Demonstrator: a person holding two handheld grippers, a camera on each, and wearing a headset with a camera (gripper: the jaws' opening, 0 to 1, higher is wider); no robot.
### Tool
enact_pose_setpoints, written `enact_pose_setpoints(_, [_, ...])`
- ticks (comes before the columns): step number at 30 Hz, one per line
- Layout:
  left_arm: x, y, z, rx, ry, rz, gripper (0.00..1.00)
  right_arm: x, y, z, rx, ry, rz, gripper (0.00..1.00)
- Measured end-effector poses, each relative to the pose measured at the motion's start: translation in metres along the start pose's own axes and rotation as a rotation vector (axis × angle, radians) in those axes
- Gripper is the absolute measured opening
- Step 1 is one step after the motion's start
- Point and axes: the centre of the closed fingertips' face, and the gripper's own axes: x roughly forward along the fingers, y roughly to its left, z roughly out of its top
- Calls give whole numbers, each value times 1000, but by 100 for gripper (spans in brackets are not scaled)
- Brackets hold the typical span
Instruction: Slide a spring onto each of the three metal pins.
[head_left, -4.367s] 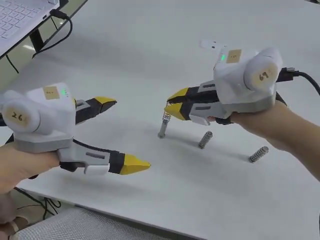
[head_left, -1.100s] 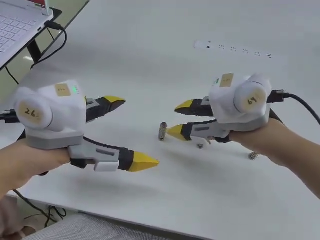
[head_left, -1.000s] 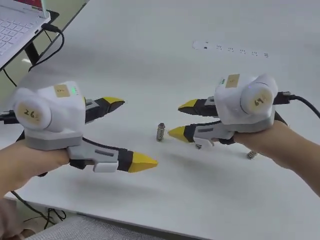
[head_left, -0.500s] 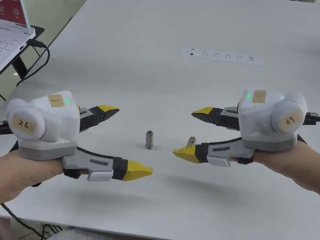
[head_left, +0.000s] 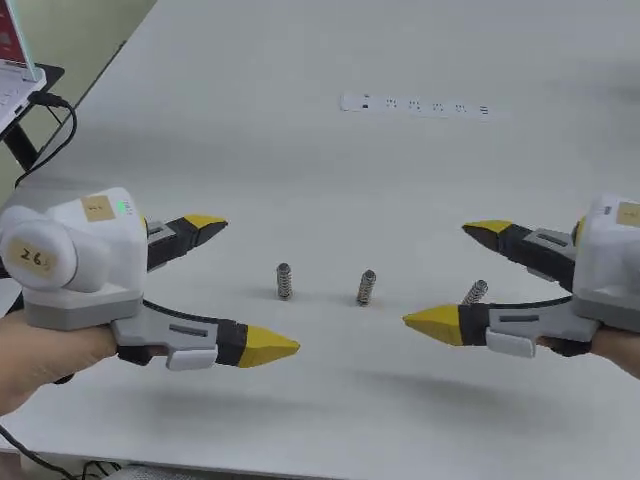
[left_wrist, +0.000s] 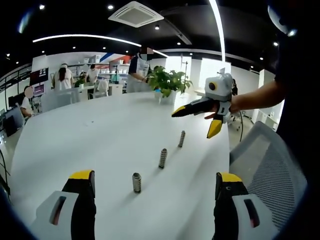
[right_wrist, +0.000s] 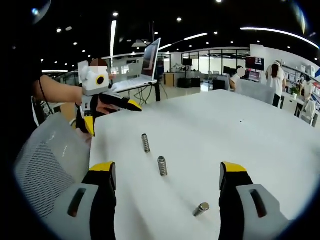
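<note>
- My right gripper has drawn back toward 3 o'clock, off the left pin. Its jaws are apart and empty.
- My left gripper sits at 9 o'clock, jaws apart too.
- The left pin, middle pin and leaning right pin all look sprung, so the task seems done.
- The power strip lies at 12 o'clock, well clear; nothing blocks.

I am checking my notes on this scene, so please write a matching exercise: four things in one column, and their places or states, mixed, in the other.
1 left claw
2 power strip
3 laptop
4 three pins

A far side of the table
B open, holding nothing
C in a row, mid-table
D off the table, to the left

Pairs: 1-B, 2-A, 3-D, 4-C
</note>
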Motion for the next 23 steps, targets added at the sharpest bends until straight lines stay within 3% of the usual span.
enact_pose_setpoints(5, [-2, 3, -1, -3, 2, 17, 98, -23, -7, -7, 33, -17, -35, 99])
enact_pose_setpoints(18, [-8, 4, 4, -16, -3, 42, 98, -58, -26, -39, 106, 45, -125, 99])
enact_pose_setpoints(23, [-13, 2, 2, -17, 5, 49, 98, -72, -29, -38, 121, 33, -147, 99])
